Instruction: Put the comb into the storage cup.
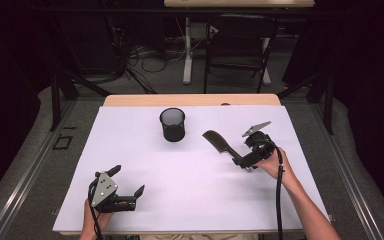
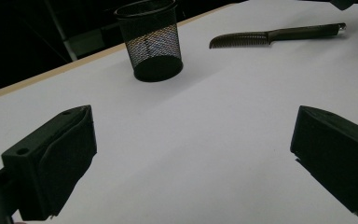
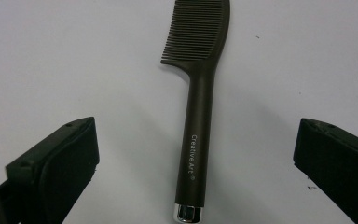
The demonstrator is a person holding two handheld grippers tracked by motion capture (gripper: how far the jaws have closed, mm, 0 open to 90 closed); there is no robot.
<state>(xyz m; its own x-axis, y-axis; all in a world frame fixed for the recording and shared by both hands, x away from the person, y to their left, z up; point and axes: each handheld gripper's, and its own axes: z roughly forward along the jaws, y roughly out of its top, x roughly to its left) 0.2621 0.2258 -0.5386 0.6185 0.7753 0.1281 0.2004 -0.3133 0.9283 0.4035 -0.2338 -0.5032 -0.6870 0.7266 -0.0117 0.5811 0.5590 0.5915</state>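
A dark brown comb with a chrome-capped handle lies flat on the white table sheet. Its teeth end points toward a black mesh cup standing upright at the back centre. My right gripper is open, its jaws spread either side of the comb's handle end without touching it. In the right gripper view the comb runs up between the wide jaws of the right gripper. My left gripper rests open near the front left, empty. The left gripper faces the cup and the comb.
The white sheet covers a wooden table whose far edge shows behind the cup. Beyond it are a dark floor, cables and a table leg. A person's forearms come in from the bottom edge.
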